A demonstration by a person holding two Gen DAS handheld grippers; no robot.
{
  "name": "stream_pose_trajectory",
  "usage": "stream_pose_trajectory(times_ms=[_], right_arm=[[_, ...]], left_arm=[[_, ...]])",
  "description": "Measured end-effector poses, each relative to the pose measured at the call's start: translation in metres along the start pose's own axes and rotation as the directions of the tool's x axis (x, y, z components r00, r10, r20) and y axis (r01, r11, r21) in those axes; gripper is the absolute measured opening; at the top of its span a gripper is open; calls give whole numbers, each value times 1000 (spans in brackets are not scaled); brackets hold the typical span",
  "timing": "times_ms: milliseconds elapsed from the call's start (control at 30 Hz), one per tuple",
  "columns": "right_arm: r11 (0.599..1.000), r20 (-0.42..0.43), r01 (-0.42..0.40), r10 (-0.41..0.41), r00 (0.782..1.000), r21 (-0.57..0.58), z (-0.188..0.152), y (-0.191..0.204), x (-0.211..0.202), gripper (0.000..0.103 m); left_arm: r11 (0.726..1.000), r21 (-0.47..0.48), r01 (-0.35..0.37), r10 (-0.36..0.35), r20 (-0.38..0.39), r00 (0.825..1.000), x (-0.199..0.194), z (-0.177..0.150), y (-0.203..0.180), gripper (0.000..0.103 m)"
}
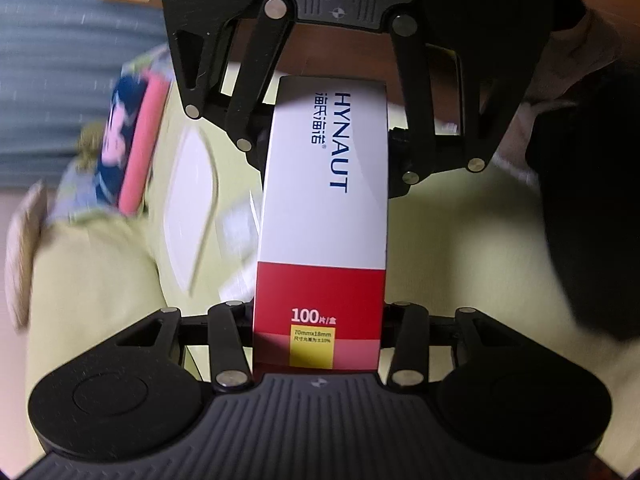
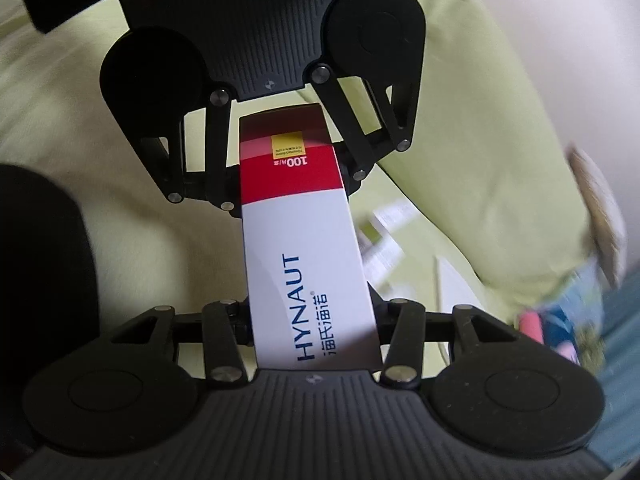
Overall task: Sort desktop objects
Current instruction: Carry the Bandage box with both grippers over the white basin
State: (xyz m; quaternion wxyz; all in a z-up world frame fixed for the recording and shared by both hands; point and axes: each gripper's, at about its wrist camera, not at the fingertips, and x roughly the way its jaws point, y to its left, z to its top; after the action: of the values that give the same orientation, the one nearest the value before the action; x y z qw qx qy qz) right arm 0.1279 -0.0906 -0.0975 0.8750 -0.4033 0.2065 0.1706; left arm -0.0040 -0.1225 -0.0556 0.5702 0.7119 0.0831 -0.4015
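One pale-green cloth (image 1: 460, 240) covers the whole surface.

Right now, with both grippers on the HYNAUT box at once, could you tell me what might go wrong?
1. The left gripper holds the red end of the HYNAUT box and the right gripper the white end; pulling apart could crush or tear it.
2. If one lets go early, the box may swing or drop onto the yellow-green cloth.

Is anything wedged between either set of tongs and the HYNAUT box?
Nothing visible. The left tongs grip the red end of the HYNAUT box directly, and the right tongs grip its white end.
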Motion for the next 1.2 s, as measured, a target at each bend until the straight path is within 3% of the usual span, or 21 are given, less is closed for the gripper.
stream_pose_trajectory(times_ms=[233, 333, 433, 733, 900, 1200], right_arm=[[983, -160, 143, -123, 979, 117, -57, 3, -54, 42], [967, -213, 208, -175, 961, 145, -37, -1, -76, 42], [954, -255, 257, -212, 944, 157, -88, -16, -129, 42], [932, -274, 322, -269, 923, 170, -138, -22, -200, 42], [915, -289, 360, -300, 909, 182, -144, -13, -234, 42], [886, -379, 427, -337, 862, 182, -179, -17, -251, 42]], left_arm=[[985, 173, -17, -10, 157, 988, -5, 74, -8, 49], [973, 227, -41, -10, 219, 976, -13, 107, -10, 49], [965, 256, -60, -9, 262, 965, -17, 140, -11, 49], [941, 324, -98, 0, 290, 957, -48, 202, -34, 49], [924, 362, -123, 5, 310, 951, -59, 221, -41, 49], [888, 430, -162, -3, 360, 933, -56, 256, -50, 49]])
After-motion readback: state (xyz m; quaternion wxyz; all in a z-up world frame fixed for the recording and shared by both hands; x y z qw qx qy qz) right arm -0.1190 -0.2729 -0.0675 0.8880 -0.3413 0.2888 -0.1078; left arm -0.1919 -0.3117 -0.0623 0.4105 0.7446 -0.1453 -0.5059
